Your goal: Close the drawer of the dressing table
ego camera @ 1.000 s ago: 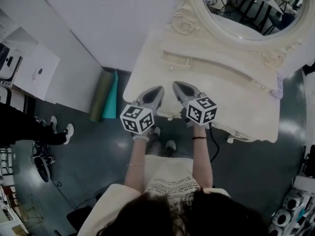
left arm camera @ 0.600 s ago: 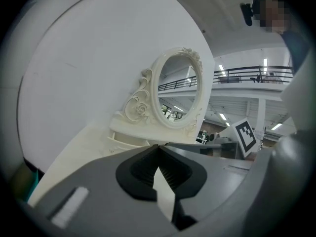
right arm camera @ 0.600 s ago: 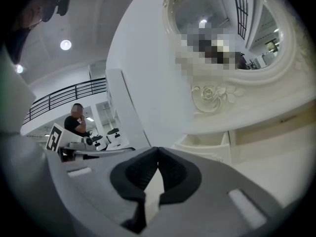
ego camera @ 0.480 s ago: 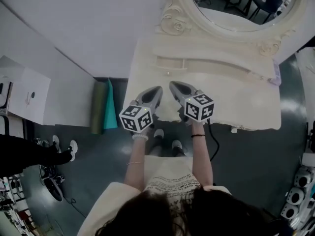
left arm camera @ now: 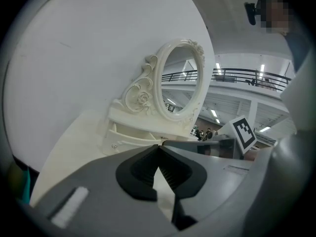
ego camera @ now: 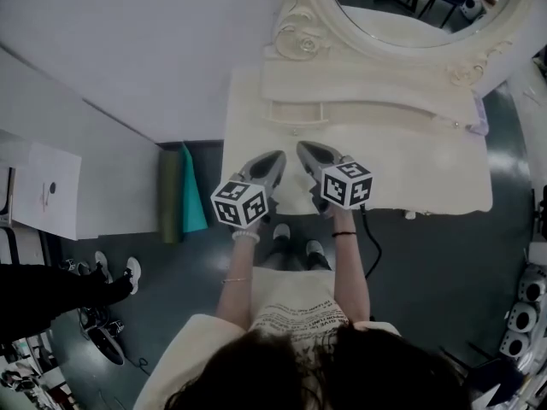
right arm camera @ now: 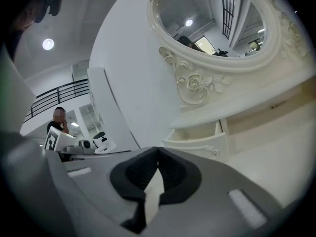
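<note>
One small drawer [ego camera: 296, 112] stands pulled out of the low shelf unit at the far left of the dressing table [ego camera: 410, 165], just below the carved frame of the mirror [ego camera: 402, 2]. Its curved front faces the near side and carries a little knob [right arm camera: 215, 152]. The compartment beside it on the right looks flush.

Nearer, the left gripper [ego camera: 277, 155] and the right gripper [ego camera: 302, 148] hover side by side over the tabletop. Both point toward the drawer front and are apart from it. Each has its jaws pressed together at the tips, with nothing held between them.

Several things could go wrong from here:

- **Skewed push:** The front is wide and shallow, so a push from one narrow closed tip that lands to one side of the knob would likely skew the drawer in its slot and jam it half shut.
- **Slipping tip:** The front is curved and glossy, so a tip could slide off it, ride up over the top edge into the open drawer, or snag the knob.
- **Too much force:** A hard push could shove the shelf unit back against the mirror frame or rock the mirror.
- **Grippers colliding:** The two grippers sit just beside each other, so if both go for the same small front their marker cubes may knock together and spoil the aim.
</note>
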`<state>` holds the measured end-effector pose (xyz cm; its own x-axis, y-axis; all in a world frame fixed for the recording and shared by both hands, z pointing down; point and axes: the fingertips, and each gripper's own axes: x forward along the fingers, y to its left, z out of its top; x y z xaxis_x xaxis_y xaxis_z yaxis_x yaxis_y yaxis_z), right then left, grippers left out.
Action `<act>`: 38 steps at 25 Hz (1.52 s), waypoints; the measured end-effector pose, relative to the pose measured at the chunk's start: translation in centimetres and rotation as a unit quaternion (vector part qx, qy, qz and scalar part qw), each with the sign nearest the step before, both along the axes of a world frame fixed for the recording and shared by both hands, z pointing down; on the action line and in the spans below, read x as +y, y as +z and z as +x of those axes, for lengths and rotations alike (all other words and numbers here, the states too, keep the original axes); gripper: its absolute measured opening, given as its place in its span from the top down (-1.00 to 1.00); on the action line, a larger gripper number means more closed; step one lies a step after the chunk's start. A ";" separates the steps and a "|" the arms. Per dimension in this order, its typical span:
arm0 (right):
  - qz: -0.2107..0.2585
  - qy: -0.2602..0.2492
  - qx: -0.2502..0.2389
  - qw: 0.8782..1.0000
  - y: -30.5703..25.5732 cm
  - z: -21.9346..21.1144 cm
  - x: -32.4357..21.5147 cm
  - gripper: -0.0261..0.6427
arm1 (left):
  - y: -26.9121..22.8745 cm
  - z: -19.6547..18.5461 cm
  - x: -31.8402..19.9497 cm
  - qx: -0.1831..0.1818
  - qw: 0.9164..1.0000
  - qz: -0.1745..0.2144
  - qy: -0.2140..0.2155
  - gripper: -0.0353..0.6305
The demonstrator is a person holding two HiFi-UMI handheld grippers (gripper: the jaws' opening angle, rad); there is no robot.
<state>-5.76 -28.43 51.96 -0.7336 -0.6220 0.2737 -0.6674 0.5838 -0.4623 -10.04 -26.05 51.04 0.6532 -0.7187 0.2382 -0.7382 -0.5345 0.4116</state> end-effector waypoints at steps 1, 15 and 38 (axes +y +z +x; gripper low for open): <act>-0.005 0.006 0.002 1.000 0.3 -0.1 -0.2 0.91 | 0.2 -0.1 -0.2 0.001 1.000 -0.002 0.004 0.89; -0.060 0.067 0.019 0.996 3.4 -1.3 -1.7 0.91 | 2.8 -1.2 -1.2 0.002 0.998 -0.033 0.058 0.89; -0.131 0.087 0.064 0.986 6.6 0.0 -4.0 0.64 | 4.4 -0.8 -2.2 0.015 0.997 -0.068 0.020 0.89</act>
<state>-5.78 -32.47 58.59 -0.5718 -0.6307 0.5247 -0.8091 0.3278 -0.4878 -10.82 -28.21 55.45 0.6892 -0.6543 0.3113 -0.7034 -0.5014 0.5037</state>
